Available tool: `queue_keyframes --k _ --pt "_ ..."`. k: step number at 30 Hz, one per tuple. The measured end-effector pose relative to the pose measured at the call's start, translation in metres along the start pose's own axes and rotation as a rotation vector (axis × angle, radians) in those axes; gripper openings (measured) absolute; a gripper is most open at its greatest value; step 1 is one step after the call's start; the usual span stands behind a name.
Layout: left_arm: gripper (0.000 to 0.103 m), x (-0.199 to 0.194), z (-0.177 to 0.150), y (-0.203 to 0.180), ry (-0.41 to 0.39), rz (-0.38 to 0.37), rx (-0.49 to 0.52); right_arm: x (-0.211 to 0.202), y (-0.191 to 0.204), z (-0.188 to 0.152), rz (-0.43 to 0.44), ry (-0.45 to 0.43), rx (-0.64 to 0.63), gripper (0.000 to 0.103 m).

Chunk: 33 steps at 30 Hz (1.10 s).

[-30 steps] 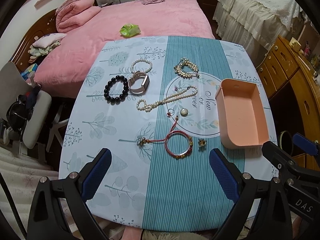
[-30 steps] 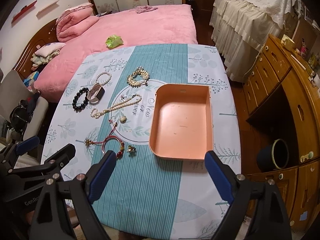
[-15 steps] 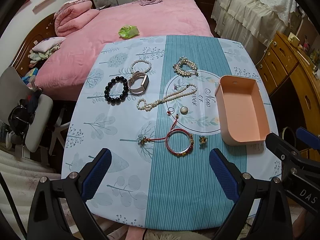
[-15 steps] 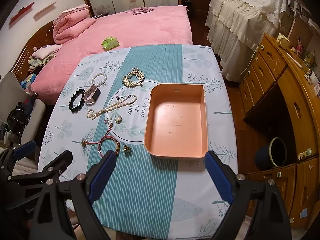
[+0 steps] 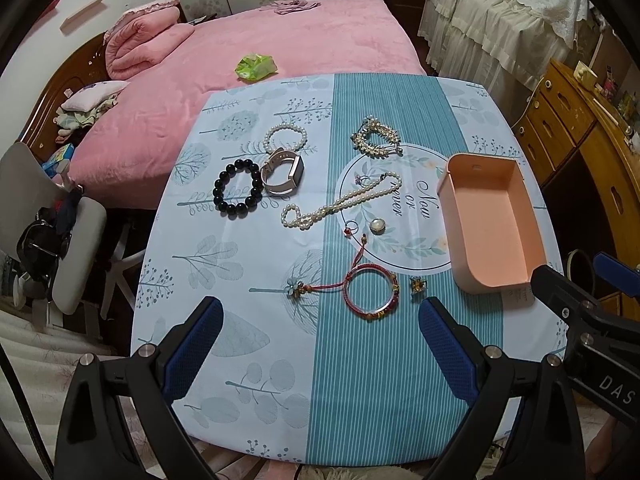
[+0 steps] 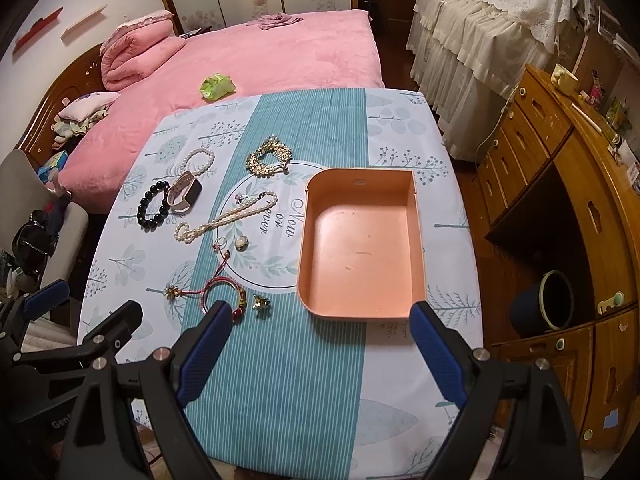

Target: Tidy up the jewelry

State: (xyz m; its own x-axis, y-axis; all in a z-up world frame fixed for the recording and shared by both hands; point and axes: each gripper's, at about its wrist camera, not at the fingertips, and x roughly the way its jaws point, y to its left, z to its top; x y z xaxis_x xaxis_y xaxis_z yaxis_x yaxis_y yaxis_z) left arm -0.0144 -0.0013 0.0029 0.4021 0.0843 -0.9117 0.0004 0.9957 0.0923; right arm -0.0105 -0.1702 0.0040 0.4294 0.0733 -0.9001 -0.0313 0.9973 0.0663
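As nothing has yet gone into it, the pink tray, smooth hard plastic with rounded near corners, sits bare at my 3 o'clock on the bench. I hold the left hand-held gripper and right hand-held gripper wide apart and carrying nothing, I judge to survey first. The jewelry lies spread singly toward 10 o'clock, easing separate pickup: glossy black bead bracelet, pearl strand, red cord bangle nearest, small gold earring beside it.
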Motion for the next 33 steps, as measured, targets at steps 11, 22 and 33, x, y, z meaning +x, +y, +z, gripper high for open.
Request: queue_keyframes --k 11,22,33 --pt "0.097 0.005 0.003 0.008 -0.003 -0.015 0.001 0.001 0.005 0.002 -0.001 -0.003 0.0 0.089" --pt "0.097 0.009 0.011 0.013 -0.001 -0.021 -0.001 0.006 0.013 0.009 0.0 -0.002 -0.002 0.086" --pt "0.097 0.019 0.026 0.031 -0.031 -0.036 -0.013 0.018 0.029 0.02 0.018 -0.001 -0.024 0.08"
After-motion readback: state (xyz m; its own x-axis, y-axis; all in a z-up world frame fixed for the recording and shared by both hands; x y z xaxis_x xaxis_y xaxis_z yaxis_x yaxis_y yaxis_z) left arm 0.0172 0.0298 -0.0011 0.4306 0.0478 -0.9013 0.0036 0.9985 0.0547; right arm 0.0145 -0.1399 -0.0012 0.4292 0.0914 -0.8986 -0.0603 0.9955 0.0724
